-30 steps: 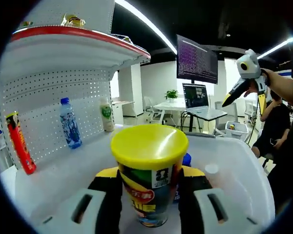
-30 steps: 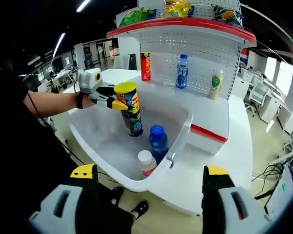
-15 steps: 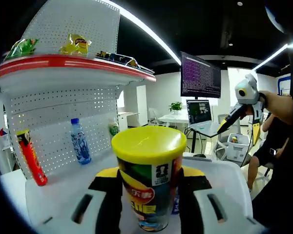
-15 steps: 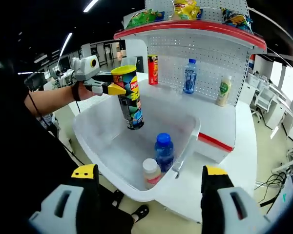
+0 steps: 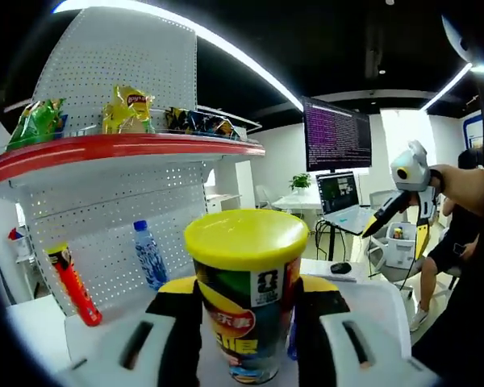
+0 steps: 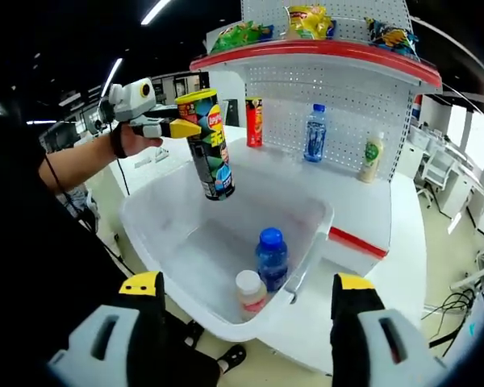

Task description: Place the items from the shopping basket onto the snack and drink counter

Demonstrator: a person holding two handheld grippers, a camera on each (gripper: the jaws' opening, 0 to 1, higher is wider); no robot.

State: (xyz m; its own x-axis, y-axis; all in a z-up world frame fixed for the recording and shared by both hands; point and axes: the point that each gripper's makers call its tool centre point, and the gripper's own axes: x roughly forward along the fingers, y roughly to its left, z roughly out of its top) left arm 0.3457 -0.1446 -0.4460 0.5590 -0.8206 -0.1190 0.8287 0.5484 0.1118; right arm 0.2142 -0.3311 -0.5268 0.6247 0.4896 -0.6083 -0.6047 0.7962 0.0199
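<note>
My left gripper (image 5: pixel 246 310) is shut on a tall chip can (image 5: pixel 246 298) with a yellow lid, held between its jaws. In the right gripper view that same can (image 6: pixel 210 145) hangs tilted above the white shopping basket (image 6: pixel 177 286), gripped by the left gripper (image 6: pixel 173 127) in a person's hand. Inside the basket stand a blue-capped bottle (image 6: pixel 272 258) and a white-capped bottle (image 6: pixel 248 292). My right gripper (image 6: pixel 242 314) is open near the basket's front rim. The right gripper (image 5: pixel 403 193) also appears far right in the left gripper view.
The counter shelf (image 6: pixel 363 193) holds a red chip can (image 6: pixel 253 121), a water bottle (image 6: pixel 313 132) and a pale drink bottle (image 6: pixel 371 160). Snack bags (image 6: pixel 310 20) lie on the red-edged top shelf. A monitor (image 5: pixel 337 133) and a laptop desk stand behind.
The left gripper has lifted the chip can up out of the basket, higher above its rim. The right gripper stays open and nearly still.
</note>
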